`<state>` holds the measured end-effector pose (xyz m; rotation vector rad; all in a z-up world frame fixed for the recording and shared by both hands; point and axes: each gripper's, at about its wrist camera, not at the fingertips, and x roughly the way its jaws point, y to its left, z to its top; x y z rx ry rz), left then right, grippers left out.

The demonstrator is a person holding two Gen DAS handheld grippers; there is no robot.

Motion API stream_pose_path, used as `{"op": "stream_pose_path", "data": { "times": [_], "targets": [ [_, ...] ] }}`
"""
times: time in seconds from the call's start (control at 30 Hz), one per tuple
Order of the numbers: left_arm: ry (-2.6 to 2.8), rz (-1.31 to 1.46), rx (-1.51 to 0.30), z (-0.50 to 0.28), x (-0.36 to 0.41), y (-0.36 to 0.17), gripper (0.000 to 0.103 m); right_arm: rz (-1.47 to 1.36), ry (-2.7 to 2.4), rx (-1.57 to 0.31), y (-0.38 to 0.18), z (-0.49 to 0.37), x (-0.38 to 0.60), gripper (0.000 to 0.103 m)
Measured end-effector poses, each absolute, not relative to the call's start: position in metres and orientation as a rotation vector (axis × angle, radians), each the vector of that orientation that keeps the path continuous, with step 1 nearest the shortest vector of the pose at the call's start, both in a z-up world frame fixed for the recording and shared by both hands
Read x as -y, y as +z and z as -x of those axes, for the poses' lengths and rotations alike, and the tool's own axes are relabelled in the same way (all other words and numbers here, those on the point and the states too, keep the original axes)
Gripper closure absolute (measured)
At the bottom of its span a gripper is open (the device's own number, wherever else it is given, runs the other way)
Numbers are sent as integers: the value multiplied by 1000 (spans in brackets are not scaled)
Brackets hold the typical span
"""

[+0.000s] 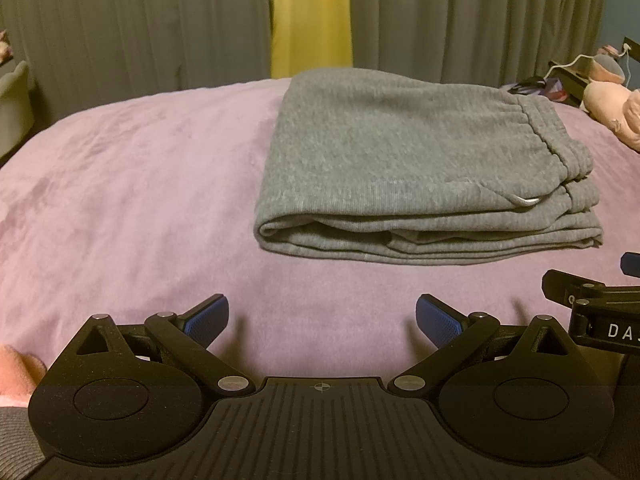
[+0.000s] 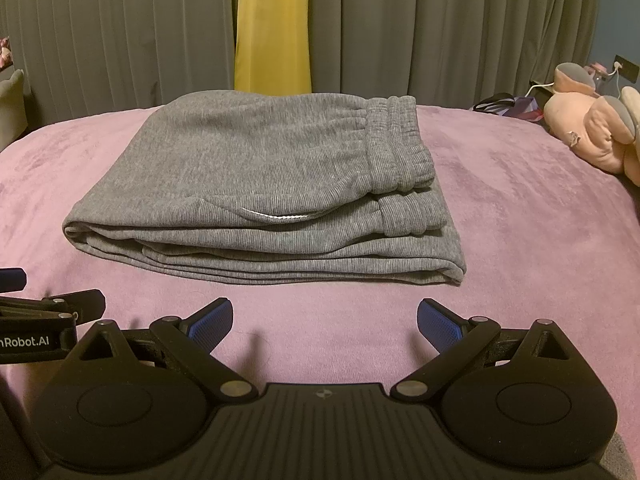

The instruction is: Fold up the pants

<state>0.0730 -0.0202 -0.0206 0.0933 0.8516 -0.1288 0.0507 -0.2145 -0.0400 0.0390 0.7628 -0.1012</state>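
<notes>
Grey sweatpants (image 1: 380,160) (image 2: 256,184) lie folded into a thick rectangular stack on the pink bed cover (image 1: 140,184) (image 2: 520,220). The ribbed waistband is on the right of the stack, and a white drawstring loop shows at its near edge. My left gripper (image 1: 322,318) hovers open over bare cover, short of the stack's near edge, with nothing between its blue pads. My right gripper (image 2: 325,320) is likewise open and apart from the pants. Each gripper shows at the edge of the other's view: the right gripper (image 1: 596,300) and the left gripper (image 2: 44,312).
Grey curtains with a yellow strip (image 1: 312,16) (image 2: 274,24) hang behind the bed. A pink plush toy (image 1: 612,112) (image 2: 600,128) and small clutter (image 2: 504,106) sit at the far right. Something pink and soft (image 1: 20,372) is at the near left.
</notes>
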Motion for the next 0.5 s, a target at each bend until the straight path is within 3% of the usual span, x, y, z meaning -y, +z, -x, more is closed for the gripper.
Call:
{"op": "stream_pose_path", "data": {
  "times": [0.5],
  "targets": [
    [-135, -60, -814, -71, 15, -18, 1, -39, -103, -762, -39, -50, 214, 4]
  ]
}}
